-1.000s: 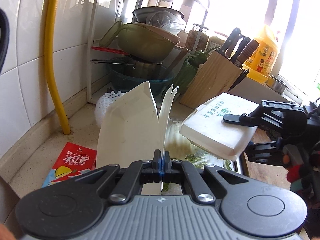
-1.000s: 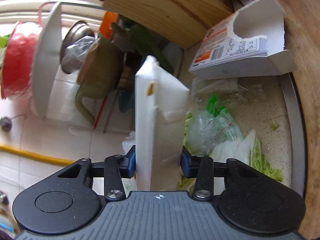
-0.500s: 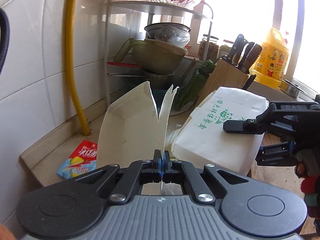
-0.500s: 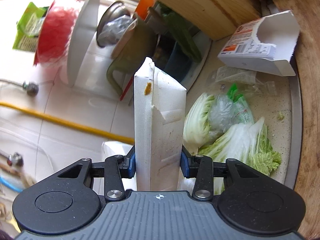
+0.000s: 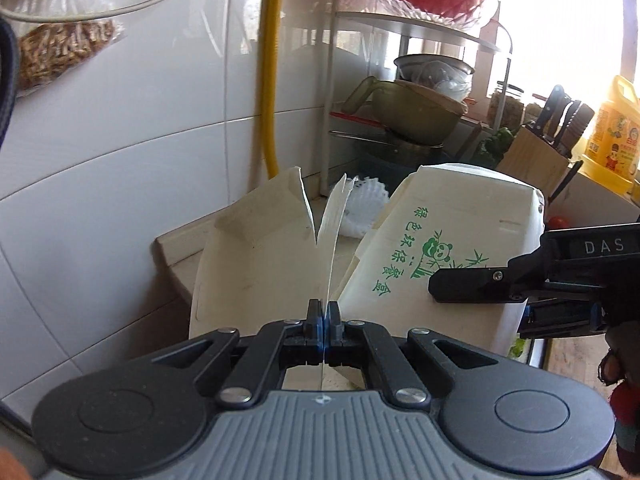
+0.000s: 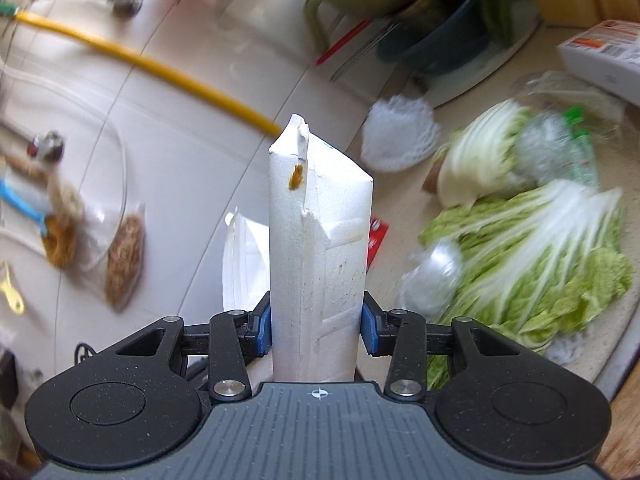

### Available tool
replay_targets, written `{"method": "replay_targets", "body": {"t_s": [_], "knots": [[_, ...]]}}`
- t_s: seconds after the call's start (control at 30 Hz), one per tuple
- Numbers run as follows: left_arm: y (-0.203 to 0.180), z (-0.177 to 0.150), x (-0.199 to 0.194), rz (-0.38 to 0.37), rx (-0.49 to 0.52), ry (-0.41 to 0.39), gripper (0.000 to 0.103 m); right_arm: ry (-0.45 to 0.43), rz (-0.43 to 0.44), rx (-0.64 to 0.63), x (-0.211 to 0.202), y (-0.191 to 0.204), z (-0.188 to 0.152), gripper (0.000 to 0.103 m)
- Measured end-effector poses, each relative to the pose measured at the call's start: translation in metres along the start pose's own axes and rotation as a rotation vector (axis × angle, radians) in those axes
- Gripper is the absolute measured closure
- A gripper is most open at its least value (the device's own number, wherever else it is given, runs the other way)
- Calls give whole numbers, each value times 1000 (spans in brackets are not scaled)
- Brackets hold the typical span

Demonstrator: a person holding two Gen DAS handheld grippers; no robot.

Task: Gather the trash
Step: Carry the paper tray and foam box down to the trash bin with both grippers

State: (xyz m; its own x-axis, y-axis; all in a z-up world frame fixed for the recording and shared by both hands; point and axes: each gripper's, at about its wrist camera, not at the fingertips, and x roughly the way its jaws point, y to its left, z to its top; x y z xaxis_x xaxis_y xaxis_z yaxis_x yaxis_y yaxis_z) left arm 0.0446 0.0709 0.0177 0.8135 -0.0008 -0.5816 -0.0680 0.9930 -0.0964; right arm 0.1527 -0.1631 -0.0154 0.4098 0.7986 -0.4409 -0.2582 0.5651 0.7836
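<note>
Foam boxes — 2 white takeaway containers — are both lifted off the counter. The left gripper [image 5: 323,314] is pinched fully closed on the thin wall of the torn foam box [image 5: 256,268]. The right gripper [image 6: 316,322], jaws partly apart, clamps the closed foam box [image 6: 318,248] — green panda print on its lid, just right of the torn one. Cabbage [image 6: 532,252] lies on the counter [image 6: 404,200] at right.

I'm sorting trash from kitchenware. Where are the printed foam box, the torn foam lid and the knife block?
printed foam box [image 5: 452,240], left wrist view, green-printed face
torn foam lid [image 5: 256,264], left wrist view, flat panel
knife block [image 5: 536,166], left wrist view, wooden side
</note>
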Motion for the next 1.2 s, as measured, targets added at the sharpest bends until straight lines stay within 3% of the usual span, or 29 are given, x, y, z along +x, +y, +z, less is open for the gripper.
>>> {"method": "replay_targets", "body": {"t_s": [0.27, 0.5, 0.9, 1.2], "knots": [[27, -27, -23, 134, -88, 18, 101, 136, 32, -123, 34, 30, -22, 53], [45, -47, -27, 203, -133, 46, 101, 238, 40, -203, 62, 47, -44, 53], [83, -62, 4, 215, -218, 113, 101, 332, -19, -306, 111, 70, -66, 53], [134, -96, 49, 191, -367, 219, 101, 398, -120, -342, 168, 67, -86, 53]]}}
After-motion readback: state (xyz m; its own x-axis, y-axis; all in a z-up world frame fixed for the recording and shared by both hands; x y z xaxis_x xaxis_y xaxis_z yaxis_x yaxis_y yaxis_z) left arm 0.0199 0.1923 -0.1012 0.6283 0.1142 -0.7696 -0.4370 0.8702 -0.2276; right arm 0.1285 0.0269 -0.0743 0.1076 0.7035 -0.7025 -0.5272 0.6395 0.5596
